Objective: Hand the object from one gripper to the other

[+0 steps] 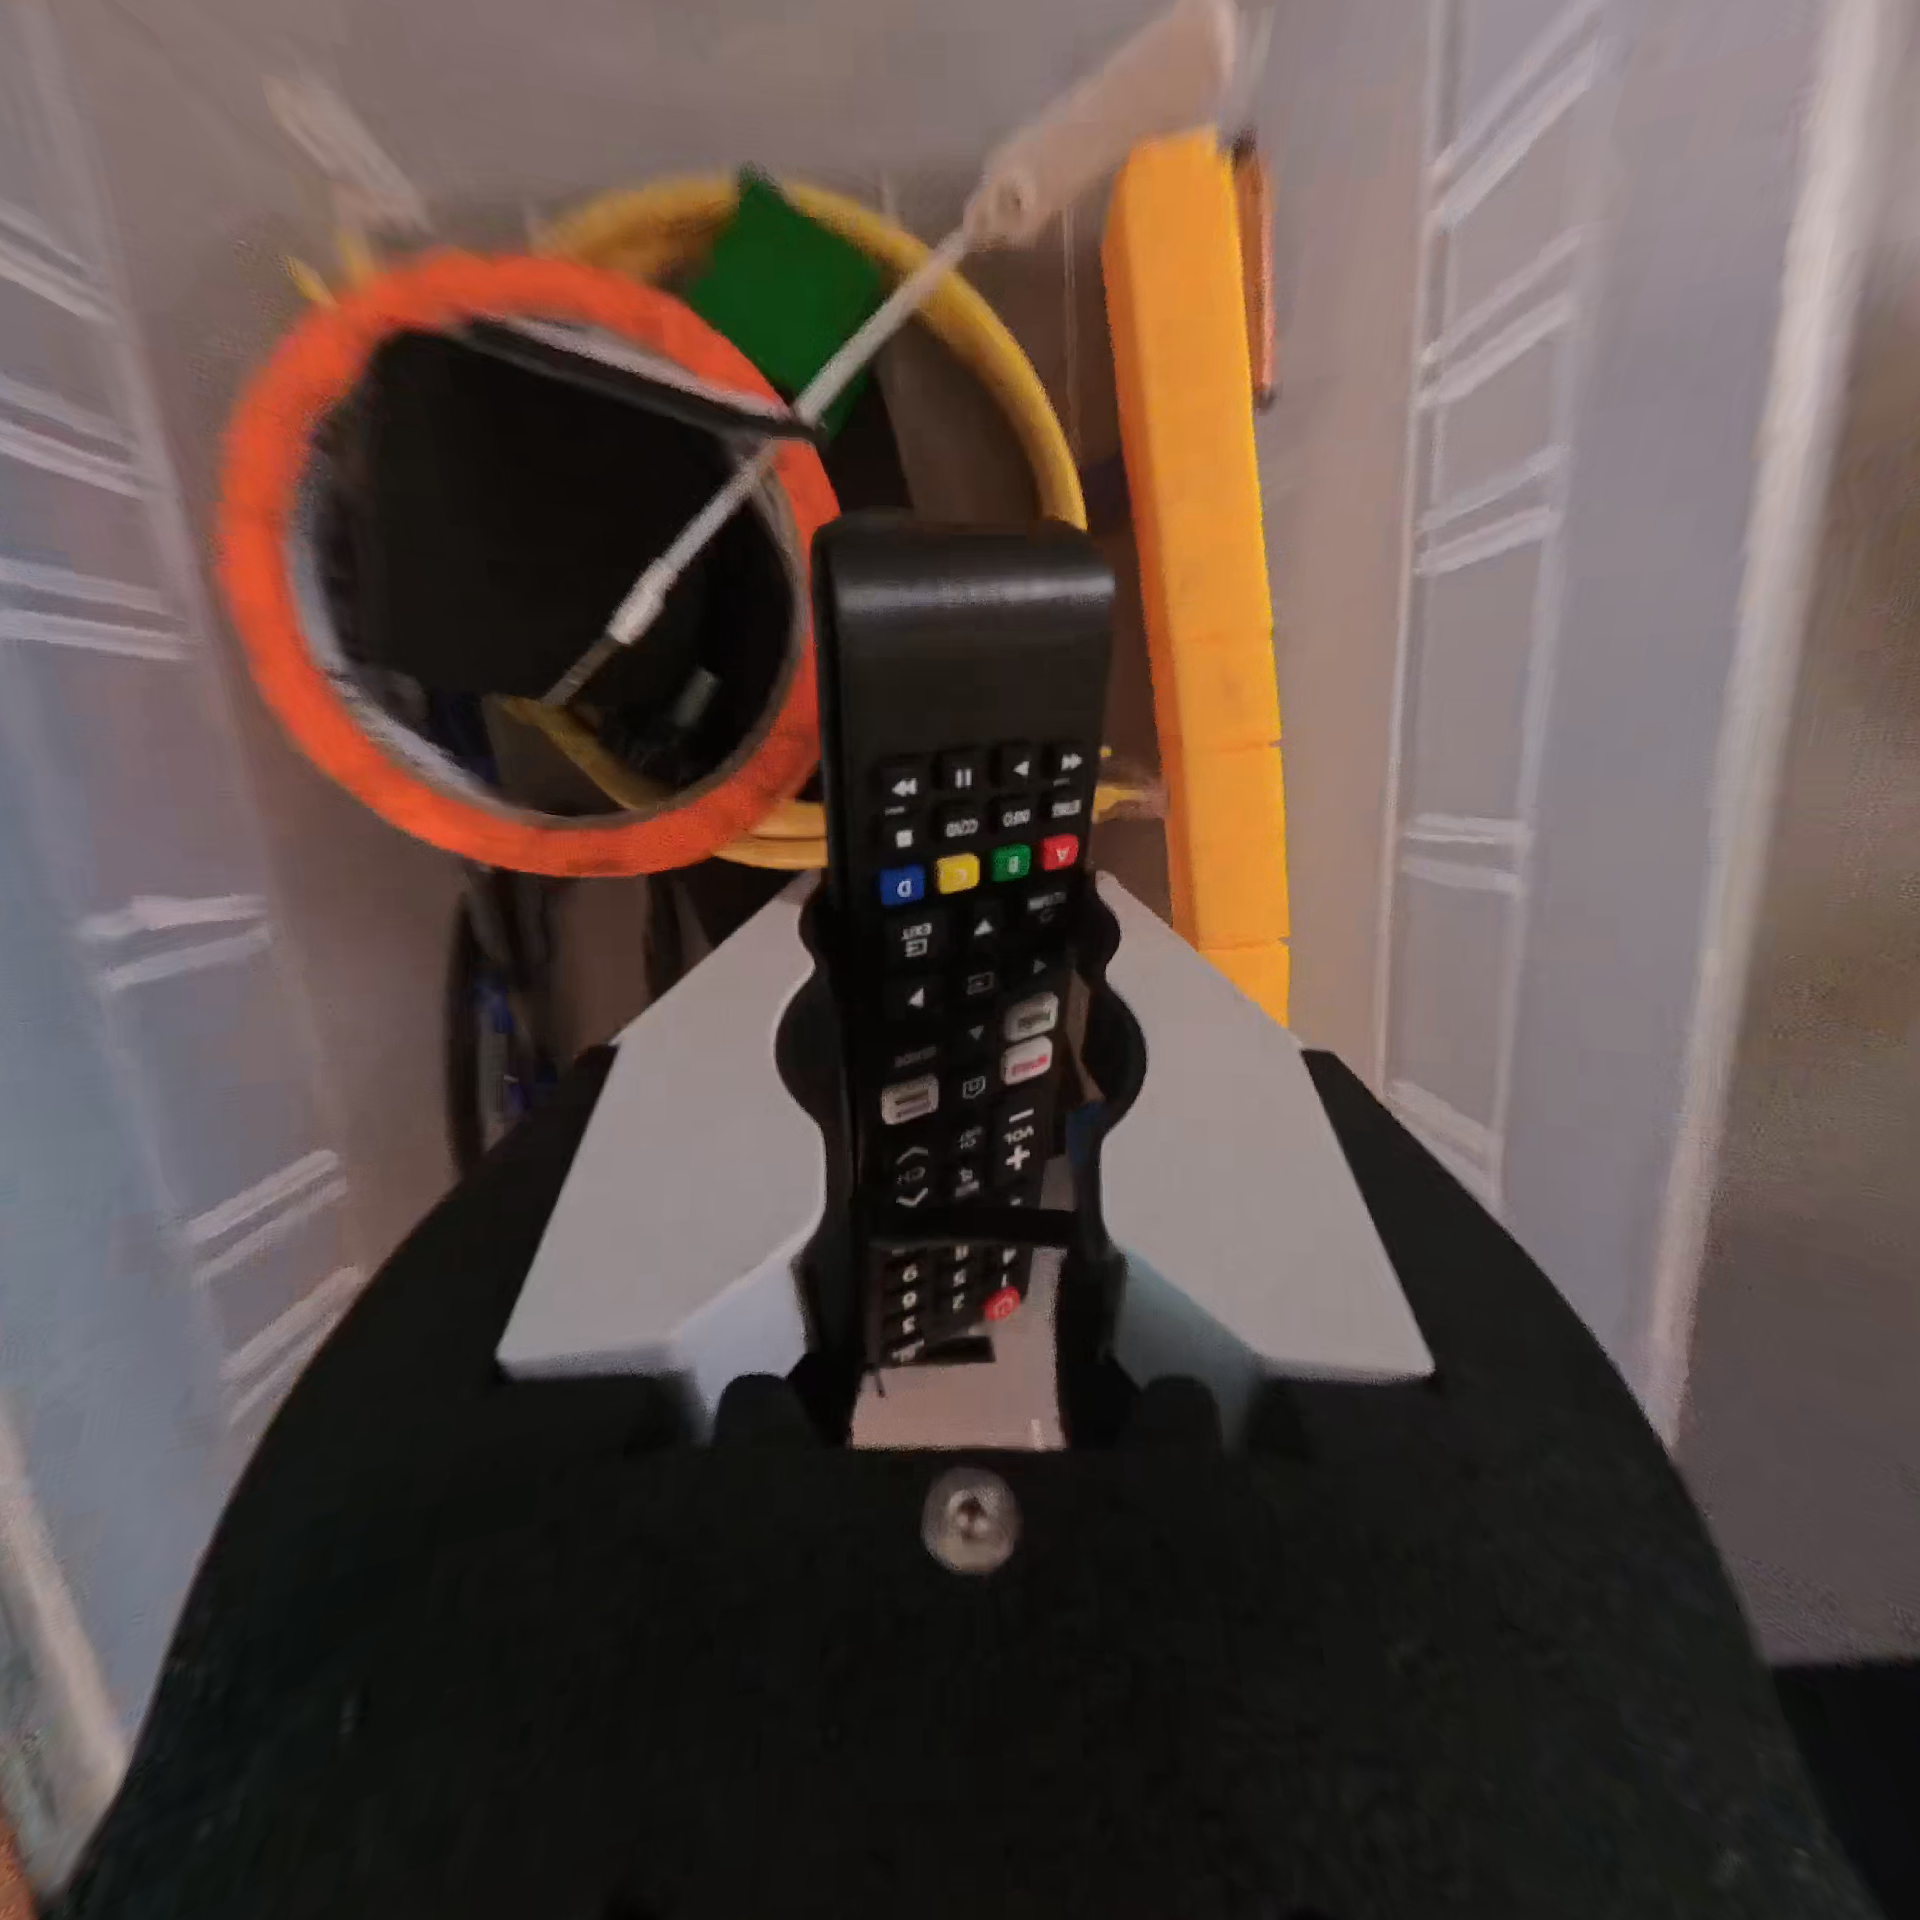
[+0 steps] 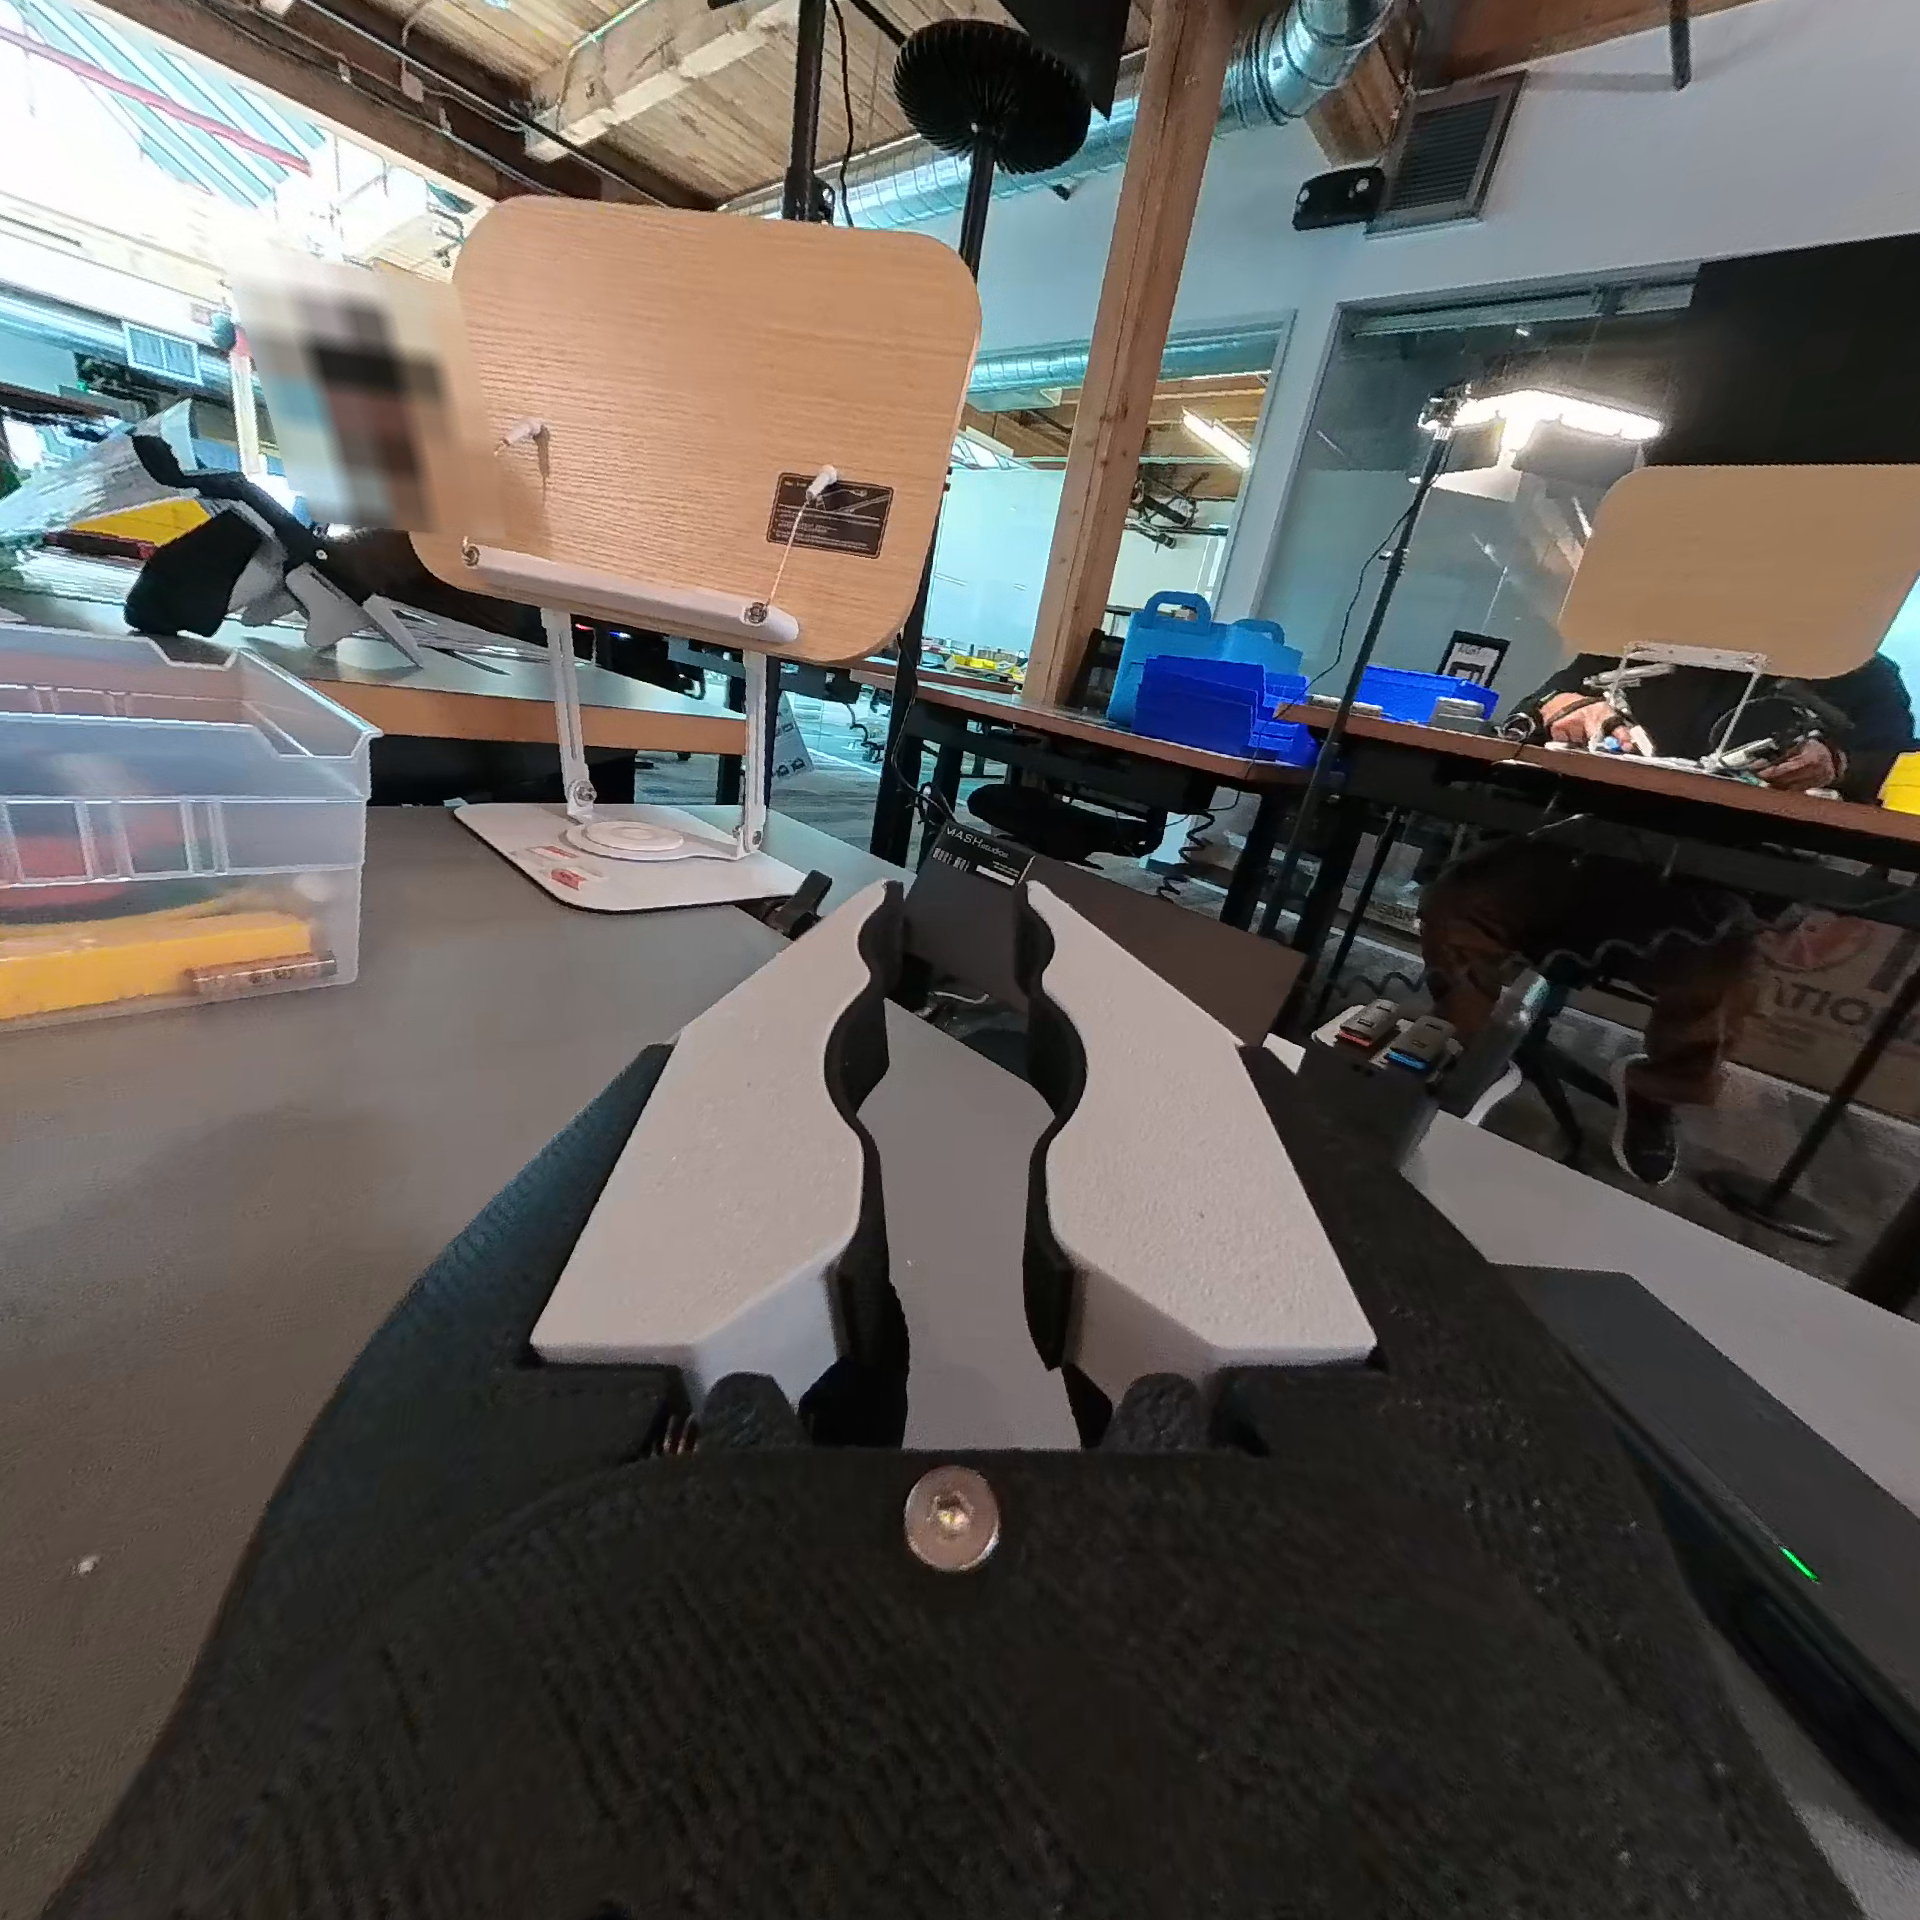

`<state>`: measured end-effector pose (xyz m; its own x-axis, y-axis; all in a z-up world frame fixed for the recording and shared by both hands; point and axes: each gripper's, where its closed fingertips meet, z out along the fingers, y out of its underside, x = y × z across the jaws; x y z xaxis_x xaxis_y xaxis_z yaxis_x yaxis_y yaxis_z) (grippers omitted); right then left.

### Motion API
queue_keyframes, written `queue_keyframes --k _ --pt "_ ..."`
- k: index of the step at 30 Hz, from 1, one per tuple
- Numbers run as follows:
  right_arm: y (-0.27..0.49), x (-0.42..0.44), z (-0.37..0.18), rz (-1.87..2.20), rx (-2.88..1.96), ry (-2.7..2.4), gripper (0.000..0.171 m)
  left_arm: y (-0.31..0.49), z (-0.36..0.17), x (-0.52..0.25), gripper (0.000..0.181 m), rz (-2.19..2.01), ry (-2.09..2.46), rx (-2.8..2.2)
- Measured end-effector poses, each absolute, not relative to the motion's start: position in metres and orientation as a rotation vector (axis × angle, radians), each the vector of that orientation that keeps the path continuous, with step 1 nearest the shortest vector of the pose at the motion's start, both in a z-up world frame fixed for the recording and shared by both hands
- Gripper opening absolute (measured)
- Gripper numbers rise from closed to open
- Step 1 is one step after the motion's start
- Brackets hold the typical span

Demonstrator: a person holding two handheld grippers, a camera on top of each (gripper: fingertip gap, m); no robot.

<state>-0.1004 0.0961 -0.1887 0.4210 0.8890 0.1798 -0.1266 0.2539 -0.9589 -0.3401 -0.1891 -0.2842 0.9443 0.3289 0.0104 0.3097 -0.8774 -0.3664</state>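
The left claw (image 1: 961, 914) is clamped on a black remote control (image 1: 961, 883), which stands lengthwise between the two grey fingers (image 1: 686, 1164) with its button face toward the camera and its far end sticking out past the fingertips toward 12 o'clock. Beyond it, inside a clear plastic bin (image 1: 1507, 623), lies an orange ring (image 1: 520, 561) at about 10 o'clock of the remote, a coil of yellow cable (image 1: 997, 343) behind it, a green piece (image 1: 790, 281) at 12 o'clock, and a long yellow block (image 1: 1195, 540) at 1 o'clock. The left wrist view is smeared, so what fills the dark middle of the ring cannot be told.

The right claw (image 2: 961, 914) stands apart and holds nothing; grey worktop (image 2: 364, 1143) shows through the gap between its white fingers (image 2: 727, 1164). It hovers low over that worktop. At 10 o'clock of it sits the clear plastic bin with the yellow block inside. At 11 o'clock stands a wooden book stand (image 2: 707, 416) on a white base. A dark flat device (image 2: 1714, 1475) with a small green light lies at 4 o'clock.
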Motion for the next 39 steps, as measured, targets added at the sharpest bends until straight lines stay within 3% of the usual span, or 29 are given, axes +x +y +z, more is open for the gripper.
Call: queue_keyframes --k 7,13,17,21,24,28,31,35,39 --pt "0.093 -0.102 -0.189 0.850 -1.091 -0.884 0.019 -0.190 -0.166 -0.366 0.041 0.487 -0.359 -2.068" --pt "0.089 -0.104 -0.188 0.871 -1.077 -0.896 0.021 -0.183 -0.099 -0.324 0.040 0.525 -0.229 -1.723" --pt "0.052 -0.106 -0.176 1.088 -0.935 -0.969 0.042 -0.144 -0.074 -0.266 0.038 0.313 -0.145 -1.606" --pt "-0.022 -0.101 -0.171 1.530 -0.816 -1.139 0.068 -0.085 -0.083 -0.194 0.039 0.024 -0.021 -1.556" --pt "-0.044 -0.097 -0.169 1.517 -0.795 -1.181 0.070 -0.041 -0.109 -0.146 0.039 -0.166 0.055 -1.570" --pt "-0.022 -0.100 -0.187 1.270 -0.929 -1.245 0.054 -0.006 -0.131 -0.098 0.038 -0.323 0.167 -1.541" --pt "-0.007 -0.095 -0.192 1.249 -0.970 -1.252 0.024 0.007 -0.135 -0.081 0.039 -0.399 0.199 -1.477" --pt "0.011 -0.092 -0.202 1.168 -1.000 -1.311 0.022 0.015 -0.145 -0.077 0.040 -0.379 0.252 -1.396" --pt "0.048 -0.085 -0.205 0.834 -0.948 -1.305 0.020 0.014 -0.169 -0.100 0.072 -0.183 0.197 -1.360"
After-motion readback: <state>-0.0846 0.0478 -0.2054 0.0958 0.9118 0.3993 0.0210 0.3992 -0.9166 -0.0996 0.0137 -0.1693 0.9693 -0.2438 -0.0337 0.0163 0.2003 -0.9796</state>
